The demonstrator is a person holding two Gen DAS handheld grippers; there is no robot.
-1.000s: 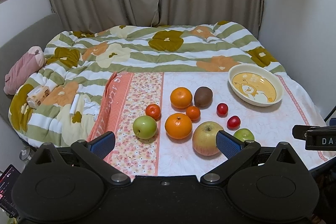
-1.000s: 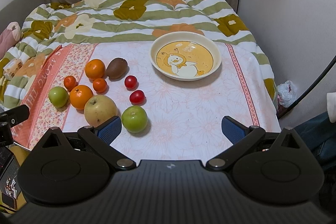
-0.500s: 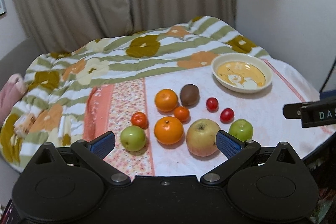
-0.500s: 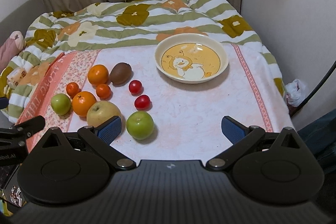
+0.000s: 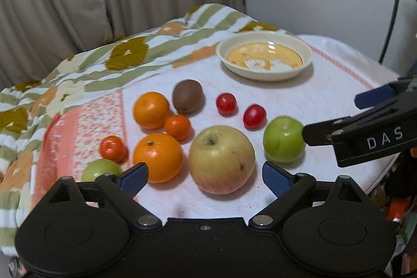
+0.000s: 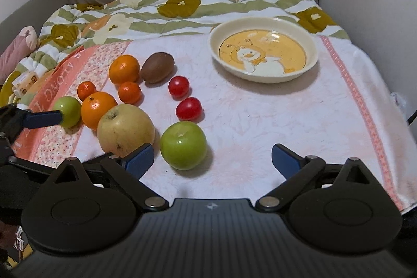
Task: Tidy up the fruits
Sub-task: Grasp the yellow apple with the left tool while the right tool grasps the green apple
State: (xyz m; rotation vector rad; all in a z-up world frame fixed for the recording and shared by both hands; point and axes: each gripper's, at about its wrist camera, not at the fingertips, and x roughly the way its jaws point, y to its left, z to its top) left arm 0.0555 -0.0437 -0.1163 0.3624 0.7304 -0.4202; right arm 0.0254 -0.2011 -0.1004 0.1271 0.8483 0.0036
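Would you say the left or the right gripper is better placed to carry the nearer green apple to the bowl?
Right, probably. The right gripper is open, with the green apple just ahead of its gap, and the empty bowl lies on its side. The left gripper faces the large yellow apple.

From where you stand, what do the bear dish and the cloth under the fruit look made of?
The dish looks like glazed ceramic, possibly melamine: glossy cream rim with light glints on its printed centre. The cloth seems soft woven cotton, matte and slightly crinkled, with a printed floral border.
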